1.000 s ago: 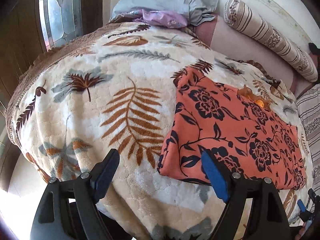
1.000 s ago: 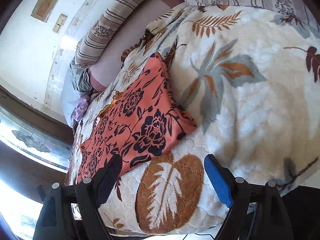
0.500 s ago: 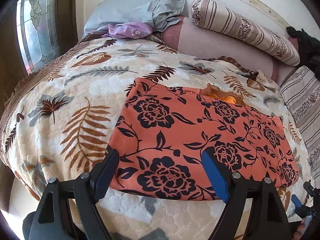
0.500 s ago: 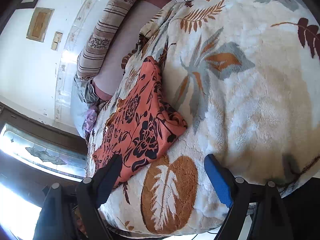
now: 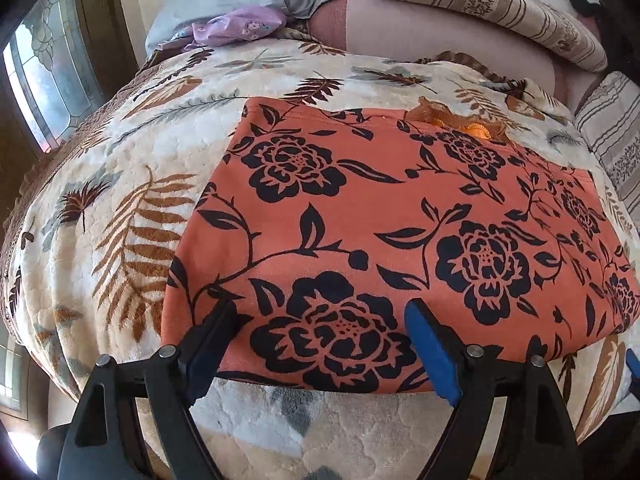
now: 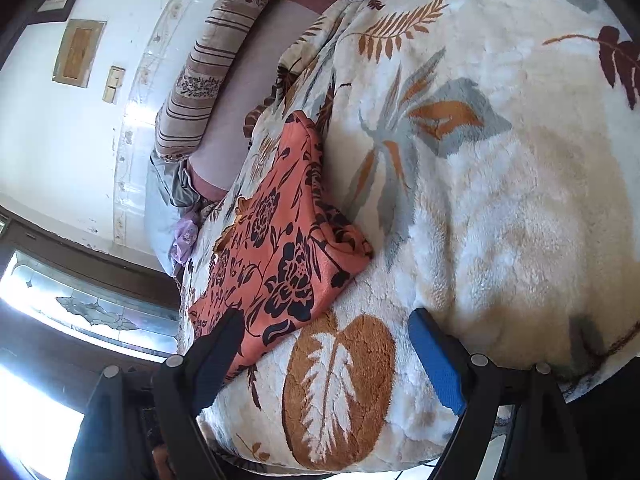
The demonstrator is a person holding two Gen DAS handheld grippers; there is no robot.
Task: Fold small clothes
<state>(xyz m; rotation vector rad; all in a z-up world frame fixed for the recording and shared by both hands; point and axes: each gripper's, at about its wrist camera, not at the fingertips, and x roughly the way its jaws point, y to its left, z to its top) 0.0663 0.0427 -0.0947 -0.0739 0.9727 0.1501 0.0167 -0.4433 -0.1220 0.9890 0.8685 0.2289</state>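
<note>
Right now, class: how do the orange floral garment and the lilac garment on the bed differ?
The orange floral garment lies spread flat near the bed's foot, by the open left gripper; the lilac garment sits crumpled at the head, near the grey pillow. The orange one shows bold black flowers, the lilac one tiny ones. Both rest on the bed.

Leaf-print blanket (image 5: 132, 184), striped bolster (image 5: 492, 4), lilac cloth (image 5: 236, 28), stained-glass window (image 6: 96, 312)

No text, label, brand, number or sign can be read in either view. The orange cloth with black flowers (image 5: 400, 232) and the cream plush blanket with brown and grey leaves (image 6: 500, 200) carry printed patterns only, and the framed plaque on the white wall (image 6: 78, 52) is too blurred to show any writing.
</note>
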